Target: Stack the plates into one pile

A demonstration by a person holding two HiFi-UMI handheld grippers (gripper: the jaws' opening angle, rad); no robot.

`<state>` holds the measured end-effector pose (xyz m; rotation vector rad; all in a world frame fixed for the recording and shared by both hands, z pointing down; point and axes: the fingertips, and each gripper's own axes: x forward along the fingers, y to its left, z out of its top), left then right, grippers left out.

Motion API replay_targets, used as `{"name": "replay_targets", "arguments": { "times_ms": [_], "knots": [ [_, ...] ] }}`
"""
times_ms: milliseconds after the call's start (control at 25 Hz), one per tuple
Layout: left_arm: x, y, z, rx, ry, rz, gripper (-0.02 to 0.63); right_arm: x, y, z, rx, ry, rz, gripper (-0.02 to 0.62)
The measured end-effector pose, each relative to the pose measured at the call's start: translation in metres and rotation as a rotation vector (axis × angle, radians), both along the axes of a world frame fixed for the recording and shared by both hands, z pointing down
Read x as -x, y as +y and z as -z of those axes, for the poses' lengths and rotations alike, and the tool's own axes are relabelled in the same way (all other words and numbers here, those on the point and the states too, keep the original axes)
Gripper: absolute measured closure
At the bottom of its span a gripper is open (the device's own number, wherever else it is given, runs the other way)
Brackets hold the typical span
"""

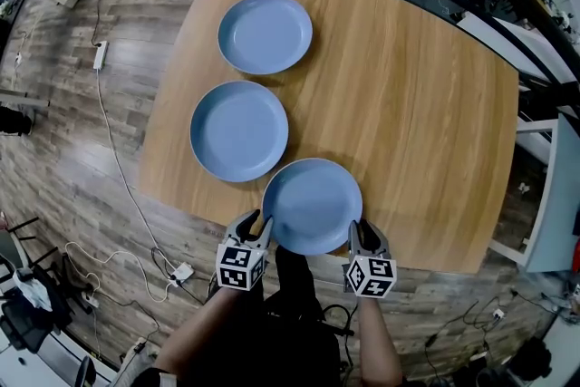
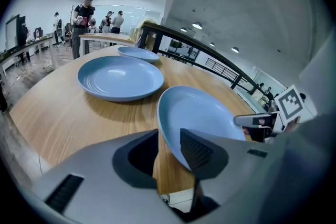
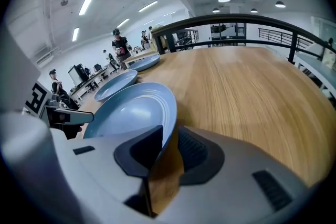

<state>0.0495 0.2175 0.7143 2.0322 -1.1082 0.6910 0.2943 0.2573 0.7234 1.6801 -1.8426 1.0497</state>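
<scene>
Head view: three blue plates lie unstacked in a row on the counter (image 1: 417, 104): the far plate (image 1: 265, 33), the middle plate (image 1: 238, 130) and the near plate (image 1: 313, 206), which overhangs the front edge. The left gripper (image 1: 256, 225) and right gripper (image 1: 362, 233) flank it.

Left gripper view: the jaws stand wide apart, with the near plate's rim between them, unclamped.

Right gripper view: the jaws are apart around the opposite rim.

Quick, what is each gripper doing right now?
Left gripper: open, rim of the near plate between its jaws, not clamped.
Right gripper: looks open too, same plate's rim between its jaws.
</scene>
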Motion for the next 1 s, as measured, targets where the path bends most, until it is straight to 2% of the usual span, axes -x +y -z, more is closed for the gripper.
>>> {"name": "replay_targets", "arguments": {
  "times_ms": [280, 440, 1000],
  "knots": [
    [-0.006, 0.001, -0.013, 0.046, 0.015, -0.015, 0.471, 0.003, -0.003, -0.005, 0.005, 0.011, 0.01, 0.509],
    [-0.003, 0.0, -0.015, 0.041, 0.009, -0.012, 0.502, 0.004, -0.002, -0.004, 0.006, 0.0, 0.004, 0.515],
    [-0.008, 0.011, -0.015, 0.049, 0.019, -0.032, 0.508, -0.001, 0.008, 0.0, -0.009, -0.002, -0.007, 0.52]
  ]
}}
